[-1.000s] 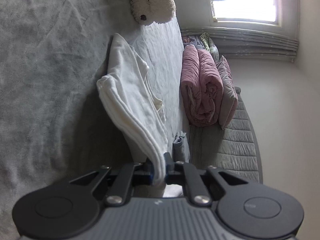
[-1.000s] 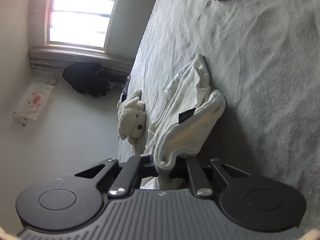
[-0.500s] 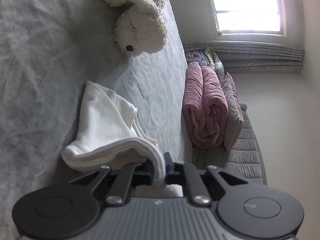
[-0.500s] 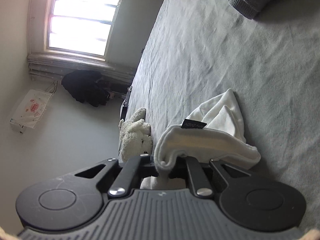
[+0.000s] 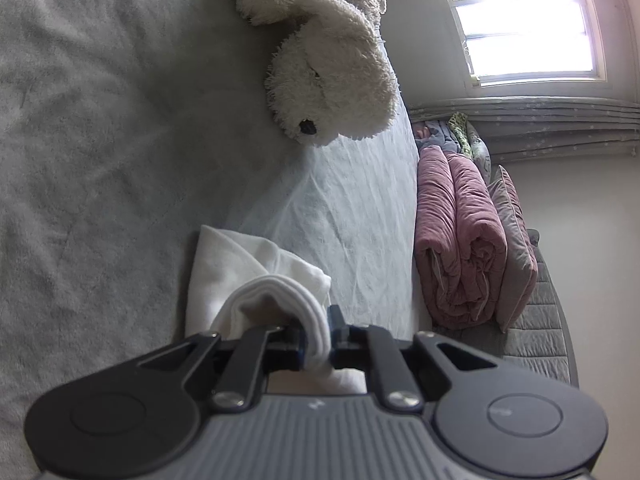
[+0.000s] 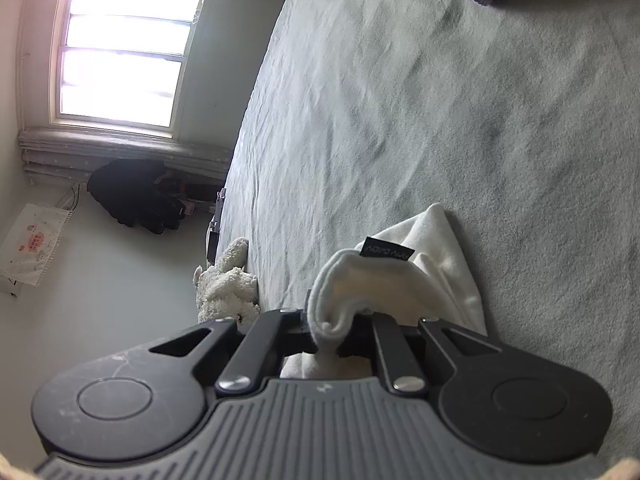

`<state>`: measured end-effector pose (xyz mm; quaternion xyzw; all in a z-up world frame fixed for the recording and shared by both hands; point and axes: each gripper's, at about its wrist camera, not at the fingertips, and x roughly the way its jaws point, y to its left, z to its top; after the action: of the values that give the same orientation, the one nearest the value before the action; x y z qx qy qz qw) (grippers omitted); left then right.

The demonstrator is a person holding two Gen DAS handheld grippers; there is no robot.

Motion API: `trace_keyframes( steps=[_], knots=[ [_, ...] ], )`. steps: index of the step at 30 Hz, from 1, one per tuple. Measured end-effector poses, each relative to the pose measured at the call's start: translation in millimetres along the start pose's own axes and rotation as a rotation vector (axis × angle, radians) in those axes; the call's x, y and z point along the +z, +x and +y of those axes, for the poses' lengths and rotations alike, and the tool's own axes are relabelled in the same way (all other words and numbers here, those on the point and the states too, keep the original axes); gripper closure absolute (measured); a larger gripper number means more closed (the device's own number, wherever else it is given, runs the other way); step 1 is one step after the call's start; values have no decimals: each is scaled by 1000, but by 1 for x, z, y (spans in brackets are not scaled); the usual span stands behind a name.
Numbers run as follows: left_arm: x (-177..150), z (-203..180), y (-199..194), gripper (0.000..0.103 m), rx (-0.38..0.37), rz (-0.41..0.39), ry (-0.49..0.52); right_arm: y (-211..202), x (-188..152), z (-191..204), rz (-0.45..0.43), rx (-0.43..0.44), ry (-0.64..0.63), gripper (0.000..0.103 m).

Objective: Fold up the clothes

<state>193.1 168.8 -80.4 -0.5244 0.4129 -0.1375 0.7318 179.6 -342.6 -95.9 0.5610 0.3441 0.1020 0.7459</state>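
Your left gripper [image 5: 316,344] is clamped on a thick, layered edge of the white garment [image 5: 256,276], the cloth arching up from between the closed jaws and falling back onto the grey bed [image 5: 100,140] at 11 o'clock of the tool. Your right gripper [image 6: 332,332] pinches another bunched edge of the same garment [image 6: 432,264], its jaws pressed together on the cloth; a black label [image 6: 386,254] stands on the fold at 1 o'clock. The rest of the garment lies doubled on the bed just ahead of both tools. In the left view a white plush toy [image 5: 332,76] rests on the bed at 12 o'clock, well apart from the garment, with a rolled pink quilt [image 5: 460,248] at 2 o'clock and a bright window [image 5: 520,20] above it. In the right view the toy [image 6: 228,288] sits at 10 o'clock near the bed's edge.
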Motion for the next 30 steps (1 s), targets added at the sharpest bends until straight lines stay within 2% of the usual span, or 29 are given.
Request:
trace_keyframes(
  steps=[3, 6, 8, 11, 12, 13, 14, 18, 21, 24, 27, 29, 30],
  knots=[
    [3, -2, 4, 89, 33, -7, 16, 1, 1, -1, -1, -15, -2, 92],
    [5, -9, -2, 68, 67, -47, 86, 1, 3, 6, 3, -28, -37, 89],
    [7, -16, -5, 64, 73, -71, 130, -1, 5, 11, -19, -27, -56, 87],
    [9, -26, -11, 59, 82, -103, 191, -5, 9, 19, -56, -25, -81, 76],
    [9, -28, -11, 58, 86, -111, 204, -6, 10, 21, -68, -24, -89, 67],
    [10, -29, -12, 58, 91, -119, 216, -8, 11, 24, -81, -24, -98, 58],
    [10, -31, -12, 58, 95, -127, 227, -9, 12, 26, -93, -23, -106, 55],
    [8, -42, -7, 59, 133, -185, 259, -16, 11, 35, -162, -30, -149, 55],
    [-7, -57, 6, 59, 190, -239, 354, -11, -5, 52, -230, -59, -282, 55],
    [-22, -60, 23, 59, 229, -270, 455, 5, -35, 68, -317, -159, -468, 55],
    [-31, -54, 38, 59, 268, -283, 560, 34, -71, 72, -346, -293, -719, 55],
    [-38, -49, 48, 60, 293, -291, 630, 36, -71, 66, -349, -310, -734, 57],
    [-41, -47, 53, 65, 306, -295, 665, 36, -69, 62, -351, -315, -734, 60]
  ],
)
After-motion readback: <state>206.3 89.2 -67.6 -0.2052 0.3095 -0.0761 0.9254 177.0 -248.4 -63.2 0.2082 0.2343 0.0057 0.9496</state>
